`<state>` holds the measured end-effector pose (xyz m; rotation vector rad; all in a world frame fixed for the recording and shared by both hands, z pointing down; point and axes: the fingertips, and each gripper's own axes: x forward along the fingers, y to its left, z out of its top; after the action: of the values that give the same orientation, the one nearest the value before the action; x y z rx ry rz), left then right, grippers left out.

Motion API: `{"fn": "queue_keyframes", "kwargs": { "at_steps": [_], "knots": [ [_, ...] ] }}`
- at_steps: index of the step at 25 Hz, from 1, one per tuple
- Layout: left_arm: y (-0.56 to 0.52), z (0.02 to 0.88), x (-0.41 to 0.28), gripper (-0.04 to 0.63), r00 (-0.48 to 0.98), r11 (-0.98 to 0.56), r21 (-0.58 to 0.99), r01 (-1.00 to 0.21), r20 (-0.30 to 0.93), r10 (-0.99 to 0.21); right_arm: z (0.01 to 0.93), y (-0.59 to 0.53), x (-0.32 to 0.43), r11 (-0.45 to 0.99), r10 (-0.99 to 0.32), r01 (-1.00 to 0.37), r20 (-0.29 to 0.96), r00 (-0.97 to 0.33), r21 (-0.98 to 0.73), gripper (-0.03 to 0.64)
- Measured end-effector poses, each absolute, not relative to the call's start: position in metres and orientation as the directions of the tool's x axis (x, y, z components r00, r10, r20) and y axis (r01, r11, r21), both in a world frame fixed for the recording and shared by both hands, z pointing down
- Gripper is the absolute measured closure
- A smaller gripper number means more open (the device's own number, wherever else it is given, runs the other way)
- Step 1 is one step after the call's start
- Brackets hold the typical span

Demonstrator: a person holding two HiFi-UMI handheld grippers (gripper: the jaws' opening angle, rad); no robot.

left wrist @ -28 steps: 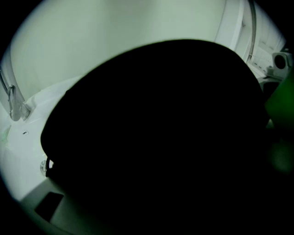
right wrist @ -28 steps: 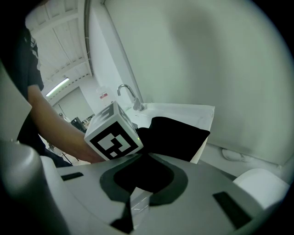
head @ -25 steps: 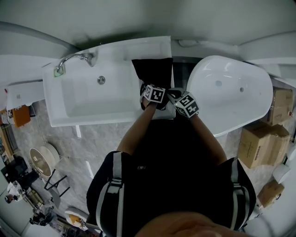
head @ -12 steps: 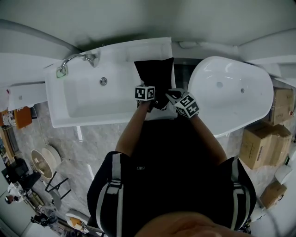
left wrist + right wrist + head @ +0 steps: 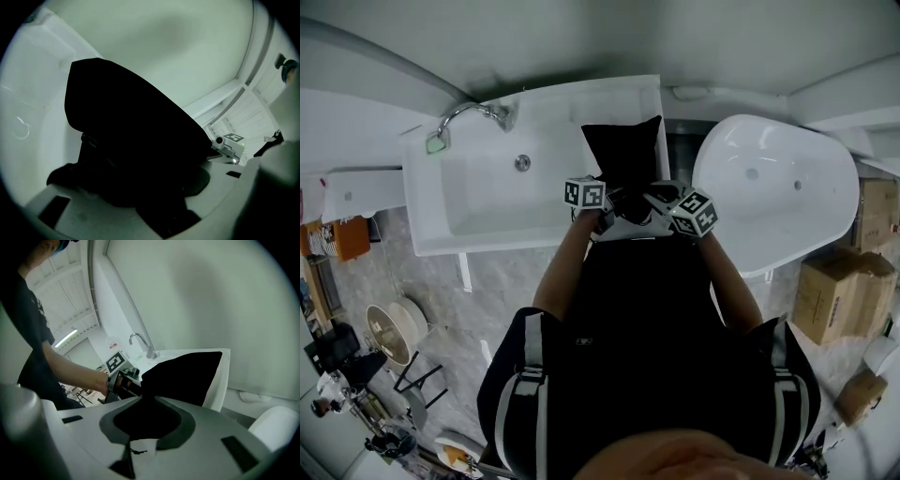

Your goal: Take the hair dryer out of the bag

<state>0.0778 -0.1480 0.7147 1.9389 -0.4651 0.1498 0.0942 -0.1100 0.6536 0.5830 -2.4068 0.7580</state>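
Observation:
A black fabric bag [image 5: 623, 150] lies on the right end of the rectangular white tub [image 5: 469, 202], mouth toward me. My left gripper [image 5: 609, 202] is at the mouth, lifted and rolled. In the left gripper view its jaws [image 5: 136, 197] clamp a bulky black thing, apparently the hair dryer [image 5: 117, 183], with the bag [image 5: 126, 117] behind it. My right gripper [image 5: 654, 199] is at the mouth's right side. Its jaws [image 5: 140, 427] are opening, with the bag's [image 5: 187, 373] fabric and a drawstring thread still between them. The right gripper view shows the left gripper [image 5: 123, 379] at the bag's edge.
A chrome faucet [image 5: 473, 112] stands at the rectangular tub's far left corner. An oval white tub [image 5: 778, 187] sits close on the right, with a narrow gap between the two. Cardboard boxes [image 5: 830, 291] stand at the right, stools and clutter [image 5: 394, 328] at the left.
The left gripper has risen and rolled, its marker cube shifting left and away from the bag's mouth. The right gripper has edged right. The whole view has drifted slightly.

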Motion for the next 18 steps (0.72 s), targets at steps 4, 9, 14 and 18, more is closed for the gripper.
{"fn": "queue_keyframes", "kwargs": {
  "at_steps": [4,9,14,18],
  "knots": [
    [-0.138,0.710,0.061,0.394,0.926,-0.381,0.850,-0.365,0.290,-0.241,0.641,-0.102,0.083,0.766,-0.239,-0.499,0.541,-0.806,-0.406,0.455],
    [-0.127,0.697,0.043,0.394,0.940,-0.419,0.846,-0.330,0.251,-0.232,0.624,-0.100,0.075,0.762,-0.271,-0.472,0.444,-0.854,-0.442,0.448],
    [-0.116,0.687,0.028,0.393,0.948,-0.468,0.828,-0.308,0.229,-0.219,0.625,-0.104,0.075,0.759,-0.277,-0.481,0.451,-0.849,-0.438,0.434],
    [-0.106,0.676,0.018,0.393,0.955,-0.500,0.816,-0.290,0.208,-0.213,0.613,-0.103,0.070,0.767,-0.269,-0.456,0.420,-0.867,-0.451,0.423]
  ]
}}
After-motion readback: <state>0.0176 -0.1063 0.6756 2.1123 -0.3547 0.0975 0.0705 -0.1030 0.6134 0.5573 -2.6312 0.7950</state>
